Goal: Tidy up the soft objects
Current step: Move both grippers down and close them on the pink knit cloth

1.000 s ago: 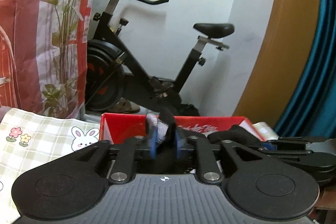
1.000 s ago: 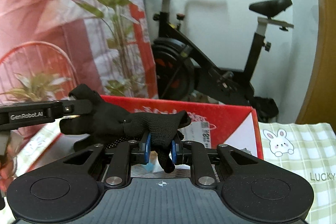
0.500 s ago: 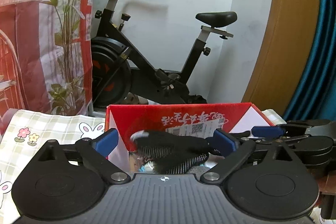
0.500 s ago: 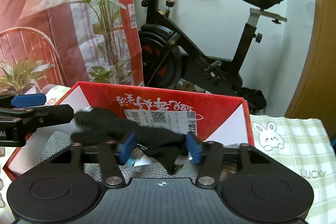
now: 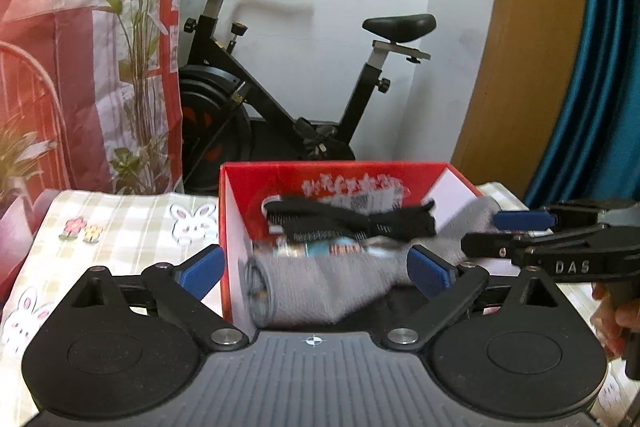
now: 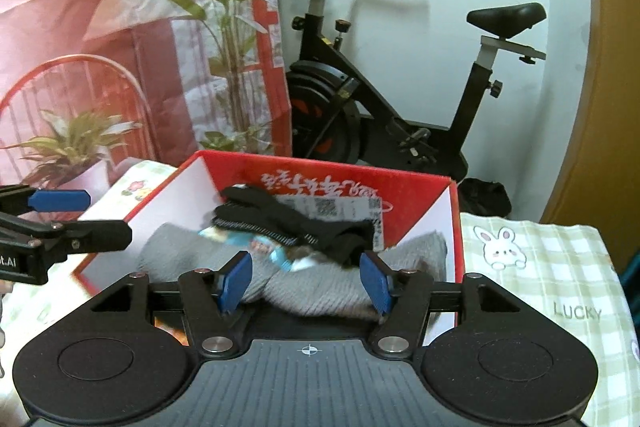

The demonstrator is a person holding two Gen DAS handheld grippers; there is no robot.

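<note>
Both of your tools stand with their blue pads spread wide and nothing between them — the left gripper (image 5: 316, 271) and the right gripper (image 6: 306, 281) each look into the open red cardboard box (image 6: 454, 211) from just in front of it. Inside that box the black knitted glove (image 6: 296, 223) lies on top of a rolled grey knitted cloth (image 5: 320, 287), free of either tool. The box sits on a green-checked tablecloth with rabbit prints (image 6: 552, 267) — a black exercise bike (image 5: 288, 115) stands behind it.

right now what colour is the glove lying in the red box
Black glove, lying on grey knitwear in the red box; the right wrist view shows it best.
</note>
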